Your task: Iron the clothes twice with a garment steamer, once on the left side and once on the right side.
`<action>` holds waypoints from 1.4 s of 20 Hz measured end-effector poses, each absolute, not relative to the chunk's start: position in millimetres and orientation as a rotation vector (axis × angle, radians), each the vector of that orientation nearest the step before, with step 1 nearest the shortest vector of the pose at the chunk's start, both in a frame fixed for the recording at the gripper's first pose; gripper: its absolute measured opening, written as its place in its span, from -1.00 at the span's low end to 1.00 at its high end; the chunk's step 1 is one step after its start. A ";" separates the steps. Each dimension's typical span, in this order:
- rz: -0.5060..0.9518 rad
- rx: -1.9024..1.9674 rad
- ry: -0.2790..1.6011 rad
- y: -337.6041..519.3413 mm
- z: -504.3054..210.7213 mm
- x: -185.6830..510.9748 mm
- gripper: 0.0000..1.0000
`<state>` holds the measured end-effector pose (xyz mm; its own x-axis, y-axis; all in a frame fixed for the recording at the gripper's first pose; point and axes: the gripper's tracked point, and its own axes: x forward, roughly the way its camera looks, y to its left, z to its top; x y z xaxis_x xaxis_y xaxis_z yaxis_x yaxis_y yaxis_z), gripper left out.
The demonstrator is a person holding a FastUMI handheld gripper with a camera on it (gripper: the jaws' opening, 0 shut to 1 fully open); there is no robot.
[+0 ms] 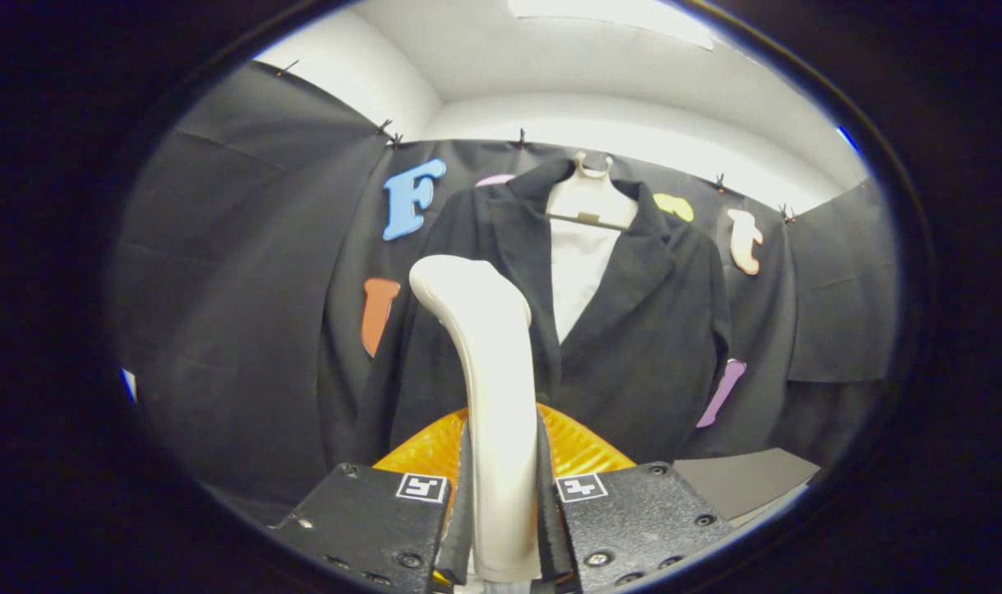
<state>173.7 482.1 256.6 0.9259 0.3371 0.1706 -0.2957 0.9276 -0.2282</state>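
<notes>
While clamped on steamer handle (493, 388), claw (501, 528) before jacket (633, 330).

1. Your one view rides on the gripper (501, 528) and looks forward along its fingers, which clamp the steamer handle (493, 388) close to the lens.
2. It faces the hanging jacket (625, 330) on the booth's back wall, near ahead, seen slightly from below.

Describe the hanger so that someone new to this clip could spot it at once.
Find the dark jacket hanging beyond the steamer, which the gripper holds. The hanger sits in its collar, above a white shirt: the only pale, hooked piece there.
</notes>
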 end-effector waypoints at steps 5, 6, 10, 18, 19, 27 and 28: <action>0.278 -0.172 -0.287 493.9 296.4 187.1 -0.30; 0.267 -0.166 -0.295 494.4 302.0 190.0 -0.30; 0.200 -0.205 -0.350 498.7 315.5 206.7 -0.30; 0.151 -0.296 -0.307 507.3 280.1 226.1 -0.30; 0.152 -0.307 -0.302 507.7 274.7 225.9 -0.30; 0.136 -0.359 -0.223 493.8 224.3 223.1 -0.30; 0.137 -0.363 -0.215 491.6 219.5 222.1 -0.30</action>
<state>222.1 491.6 219.5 0.9681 0.1707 0.1837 -0.0939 0.9261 -0.3653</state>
